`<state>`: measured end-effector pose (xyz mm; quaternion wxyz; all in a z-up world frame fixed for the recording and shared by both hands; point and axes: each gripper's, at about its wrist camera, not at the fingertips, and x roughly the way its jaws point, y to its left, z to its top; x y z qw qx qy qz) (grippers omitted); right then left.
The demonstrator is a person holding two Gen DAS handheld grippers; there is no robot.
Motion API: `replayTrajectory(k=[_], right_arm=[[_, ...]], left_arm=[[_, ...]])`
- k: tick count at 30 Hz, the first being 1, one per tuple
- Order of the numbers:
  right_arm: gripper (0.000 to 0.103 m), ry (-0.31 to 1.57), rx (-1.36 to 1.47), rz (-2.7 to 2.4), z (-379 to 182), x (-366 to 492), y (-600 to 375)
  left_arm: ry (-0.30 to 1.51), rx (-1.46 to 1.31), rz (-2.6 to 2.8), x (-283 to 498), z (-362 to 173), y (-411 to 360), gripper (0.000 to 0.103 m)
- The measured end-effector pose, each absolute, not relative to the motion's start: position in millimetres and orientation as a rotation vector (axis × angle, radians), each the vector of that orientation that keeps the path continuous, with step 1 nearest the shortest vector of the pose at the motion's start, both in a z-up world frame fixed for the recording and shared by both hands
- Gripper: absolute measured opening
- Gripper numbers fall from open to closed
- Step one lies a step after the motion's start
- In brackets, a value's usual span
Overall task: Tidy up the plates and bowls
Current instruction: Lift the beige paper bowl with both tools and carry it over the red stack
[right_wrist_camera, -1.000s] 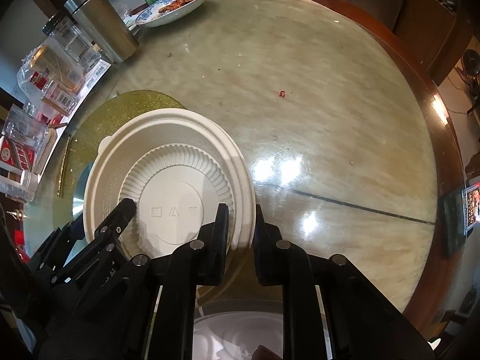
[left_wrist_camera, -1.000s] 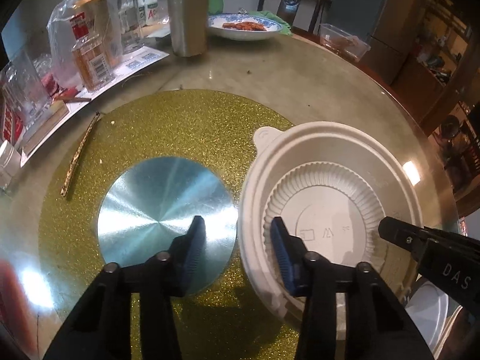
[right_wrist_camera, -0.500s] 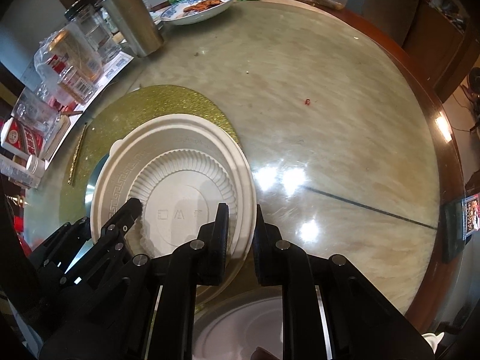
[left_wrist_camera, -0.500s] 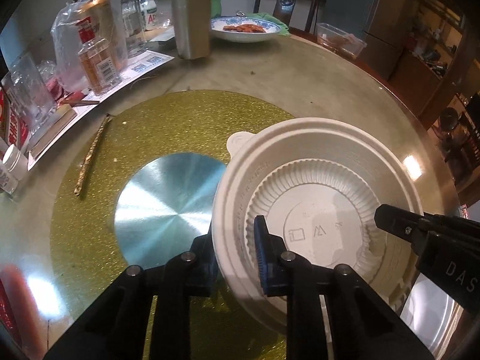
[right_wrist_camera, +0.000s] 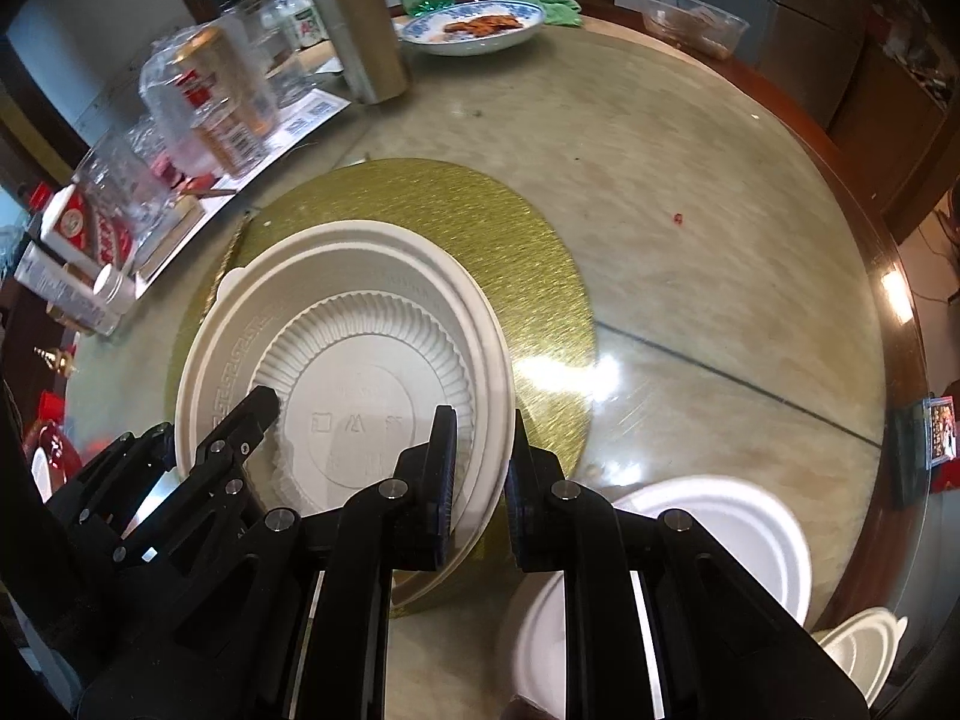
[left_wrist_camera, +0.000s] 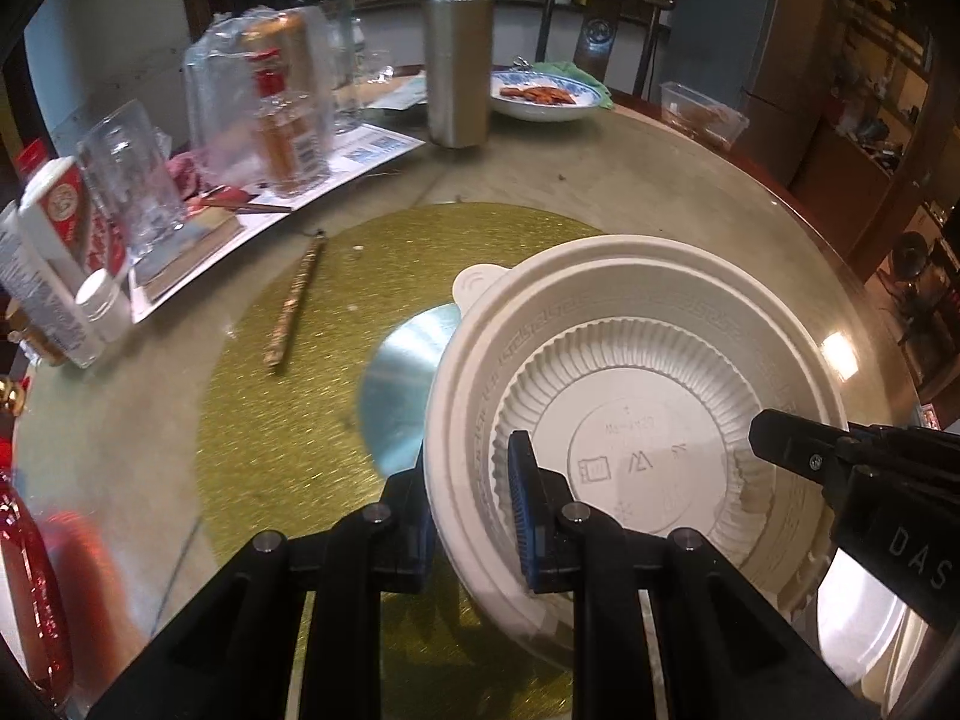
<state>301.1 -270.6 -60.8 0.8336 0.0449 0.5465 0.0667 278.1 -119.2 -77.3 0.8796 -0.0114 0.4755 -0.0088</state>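
We hold one white bowl (left_wrist_camera: 636,396) between both grippers, each clamped on an opposite side of its rim. Our left gripper (left_wrist_camera: 468,504) is closed on the near-left rim, one finger inside the bowl and the other outside. Our right gripper (right_wrist_camera: 480,474) is closed on the right rim in the same way, one pad inside and one outside. The bowl is ribbed inside and has a small tab on its far-left edge. It sits tilted over the gold mat (left_wrist_camera: 288,438), covering part of the silver disc (left_wrist_camera: 402,384) at the mat's centre; we cannot tell whether it touches the mat. Near our right gripper, two more white plates (right_wrist_camera: 738,534) lie on the round table (right_wrist_camera: 690,192). At the far edge stand a steel flask (left_wrist_camera: 459,54) and a dish (left_wrist_camera: 549,99) of food.
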Motion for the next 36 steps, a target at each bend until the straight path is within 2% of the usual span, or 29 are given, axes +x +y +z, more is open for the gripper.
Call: replayTrajectory(k=[36], right_arm=[[0.014,1.060,0.040,0.228,-54,169,-162]], left_arm=[[0.938,-0.027,0.084,146,-65,-23,0.020]])
